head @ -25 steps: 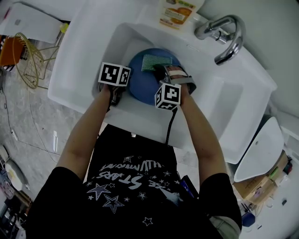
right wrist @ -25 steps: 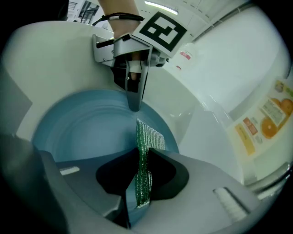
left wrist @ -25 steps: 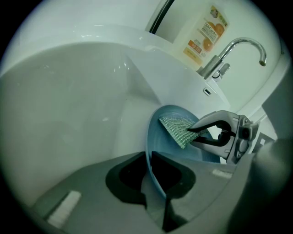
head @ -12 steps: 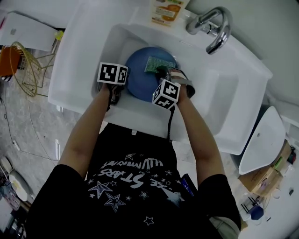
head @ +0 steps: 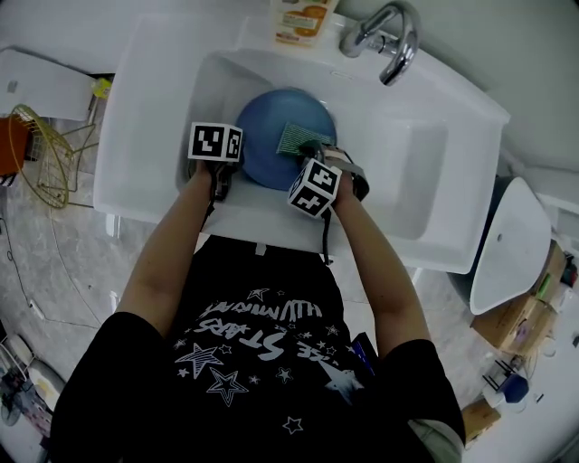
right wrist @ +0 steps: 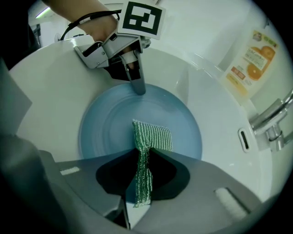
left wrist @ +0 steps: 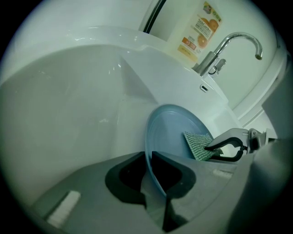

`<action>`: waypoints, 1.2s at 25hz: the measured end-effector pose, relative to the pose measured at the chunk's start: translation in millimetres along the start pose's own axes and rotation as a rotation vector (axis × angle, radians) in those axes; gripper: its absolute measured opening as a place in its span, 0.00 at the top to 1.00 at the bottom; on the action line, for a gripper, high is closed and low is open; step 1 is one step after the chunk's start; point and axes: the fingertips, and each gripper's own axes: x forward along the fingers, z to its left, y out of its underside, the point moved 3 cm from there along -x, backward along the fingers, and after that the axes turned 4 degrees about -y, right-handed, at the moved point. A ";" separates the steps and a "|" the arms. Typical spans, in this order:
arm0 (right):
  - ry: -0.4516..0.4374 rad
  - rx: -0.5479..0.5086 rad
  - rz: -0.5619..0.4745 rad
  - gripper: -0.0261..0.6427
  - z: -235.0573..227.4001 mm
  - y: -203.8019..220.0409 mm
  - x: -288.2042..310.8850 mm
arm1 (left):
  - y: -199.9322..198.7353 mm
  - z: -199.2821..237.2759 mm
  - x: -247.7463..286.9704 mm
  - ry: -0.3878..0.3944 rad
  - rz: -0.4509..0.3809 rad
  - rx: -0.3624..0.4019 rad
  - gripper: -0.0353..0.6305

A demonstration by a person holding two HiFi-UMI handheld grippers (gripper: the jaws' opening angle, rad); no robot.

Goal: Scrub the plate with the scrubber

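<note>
Head view: a round blue plate (head: 262,136) is seen inside the white sink (head: 407,172), at the basin's left end, with both grippers brought up to it from the near side.
Plate: plain blue with a raised rim and faint rings in its well. Its face is turned toward the right gripper's camera, and its edge is presented to the left one. Whether it lies flat or is tipped up cannot be told.
Scrubber (head: 294,137): a green rectangular pad of ribbed mesh. Its free end is spread flat on the plate's face, on the right part near the middle. Its near end is bunched into a narrow fold.
Scrubber's axis: the long side runs along the right gripper's jaws, from the pinched end outward toward the plate's centre and the sink's far wall.
Left gripper (head: 231,172): the jaws are closed to a narrow slot on the plate's left rim, which is clamped between them.
Right gripper (head: 312,152): the jaws are pressed together on the scrubber's folded end, and the pad is held against the plate.
Surroundings: a chrome faucet (head: 384,36) and an orange-labelled bottle (head: 303,20) are set on the ledge behind the basin, well apart from the plate.
</note>
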 end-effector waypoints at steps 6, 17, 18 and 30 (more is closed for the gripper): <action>-0.099 0.108 0.021 0.82 21.2 -5.5 -9.1 | -3.6 1.1 2.9 -0.024 -0.010 0.061 0.86; -0.285 0.219 0.011 0.81 54.9 -37.4 -22.8 | -1.2 0.7 5.6 0.018 -0.004 0.018 0.86; -0.301 0.220 0.012 0.81 56.5 -40.3 -23.3 | -1.5 1.0 6.8 0.026 -0.005 0.015 0.86; -0.168 0.390 -0.061 0.82 31.1 -44.1 -47.5 | 2.2 -4.9 2.7 0.144 0.021 -0.009 0.85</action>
